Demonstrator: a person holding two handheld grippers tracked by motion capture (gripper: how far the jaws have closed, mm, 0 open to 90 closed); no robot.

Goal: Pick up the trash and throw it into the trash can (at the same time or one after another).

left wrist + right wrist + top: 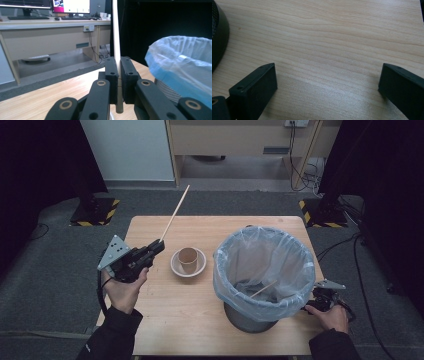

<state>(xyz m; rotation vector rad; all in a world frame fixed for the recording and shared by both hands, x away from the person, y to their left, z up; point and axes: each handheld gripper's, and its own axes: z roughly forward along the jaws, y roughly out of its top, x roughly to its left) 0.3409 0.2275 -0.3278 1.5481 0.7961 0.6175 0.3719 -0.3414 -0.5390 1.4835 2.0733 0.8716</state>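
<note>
The left gripper (pixel 159 244) pinches a stick (pixel 174 213) pointing up-away, bin (pixel 265 265) to its right; the right gripper (pixel 327 87) rests wide open.

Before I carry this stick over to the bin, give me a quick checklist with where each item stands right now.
1. Grip on the stick: ok. The left gripper is shut on it near its lower end, as the left gripper view shows.
2. Bin mouth open: ok. The plastic liner is folded over the rim, and one stick already lies inside.
3. Path from left gripper to bin: not ok. The paper cup standing in its bowl sits in between; go over it.
4. Right gripper out of the way: ok. It is open and empty, low over the table, beside the bin's base.
5. Long end swinging clear of everything: cannot tell.
</note>
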